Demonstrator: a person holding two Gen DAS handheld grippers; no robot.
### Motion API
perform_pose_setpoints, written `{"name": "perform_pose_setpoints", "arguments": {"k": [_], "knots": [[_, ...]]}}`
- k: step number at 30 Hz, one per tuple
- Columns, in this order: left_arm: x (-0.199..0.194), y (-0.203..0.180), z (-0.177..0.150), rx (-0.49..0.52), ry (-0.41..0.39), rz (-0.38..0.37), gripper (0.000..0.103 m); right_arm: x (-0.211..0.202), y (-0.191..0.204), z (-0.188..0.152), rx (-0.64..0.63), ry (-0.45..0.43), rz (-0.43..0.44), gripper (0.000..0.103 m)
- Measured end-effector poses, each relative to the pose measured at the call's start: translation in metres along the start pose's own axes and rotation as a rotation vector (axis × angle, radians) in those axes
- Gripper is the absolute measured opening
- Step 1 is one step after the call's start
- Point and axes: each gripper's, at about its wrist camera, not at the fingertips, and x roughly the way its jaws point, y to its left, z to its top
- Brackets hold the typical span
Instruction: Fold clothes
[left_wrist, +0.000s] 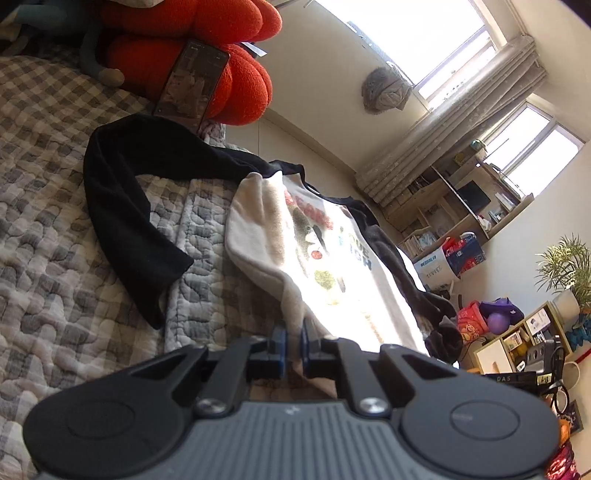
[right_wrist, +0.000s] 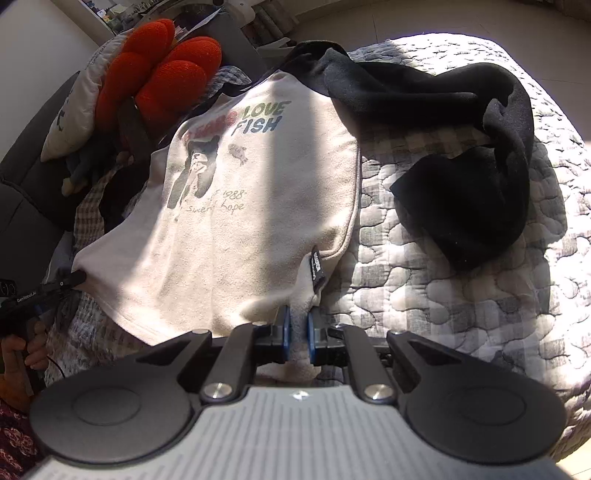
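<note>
Both claws, left claw (left_wrist: 293, 341) and right claw (right_wrist: 298, 334), clamped on sweatshirt (right_wrist: 236, 206) hem corners.

Both hand-held grippers, left hand-held gripper (left_wrist: 293, 341) and right hand-held gripper (right_wrist: 298, 338), clamped tight.

Bed covered by a grey-and-white checked quilted bedspread (left_wrist: 48, 206), stitched in pebble shapes, strong sun patches across it. Plump orange-red knitted cushion (left_wrist: 207, 48) at the head end, black smartphone (left_wrist: 192, 83) leaning against it. Cream plaster wall (left_wrist: 314, 92) behind. Two bright windows (left_wrist: 413, 33) upper right, pale grey curtain (left_wrist: 454, 122) bunched between them. Light wooden shelving desk (left_wrist: 454, 199) below, cluttered. Potted green plant (left_wrist: 565, 273) on a low wooden cubby shelf (left_wrist: 517, 339).
</note>
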Motion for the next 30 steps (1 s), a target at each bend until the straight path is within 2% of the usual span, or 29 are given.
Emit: {"name": "perform_pose_setpoints", "arguments": {"k": [4,8,10,12,14,18,20,21,22,23,26,30], "knots": [[0.013,0.002,0.007,-0.054,0.049,0.106,0.008,-0.002,-0.005,0.013,0.063,-0.040,0.001,0.011],[0.025,0.008,-0.005,-0.037,0.108,0.157,0.008,0.008,-0.009,0.009,0.097,-0.005,-0.001,0.020],[0.029,0.013,-0.011,-0.030,0.126,0.165,0.010,0.013,-0.011,0.002,0.101,0.025,-0.007,0.020],[0.029,0.016,-0.016,-0.016,0.128,0.163,0.011,0.014,-0.014,-0.004,0.106,0.037,-0.003,0.028],[0.028,0.017,-0.019,0.003,0.122,0.149,0.017,0.014,-0.016,-0.009,0.100,0.041,0.005,0.047],[0.029,0.017,-0.023,0.027,0.120,0.132,0.017,0.019,-0.013,-0.015,0.050,0.039,0.016,0.050],[0.030,0.014,-0.023,0.036,0.129,0.138,0.016,0.021,-0.009,-0.017,0.017,0.036,0.025,0.049],[0.029,0.011,-0.023,0.045,0.140,0.142,0.011,0.022,-0.007,-0.018,0.005,0.043,0.031,0.043],[0.029,0.008,-0.024,0.050,0.153,0.143,0.008,0.025,-0.005,-0.018,-0.002,0.068,0.043,0.019],[0.028,0.005,-0.024,0.055,0.164,0.146,0.008,0.027,-0.004,-0.019,0.003,0.096,0.056,0.011],[0.021,-0.002,-0.026,0.045,0.174,0.151,0.008,0.022,0.000,-0.021,-0.012,0.093,0.061,0.011],[-0.002,-0.006,-0.027,-0.024,0.158,0.074,0.007,-0.003,-0.005,-0.017,0.036,0.056,0.137,0.010]]}}
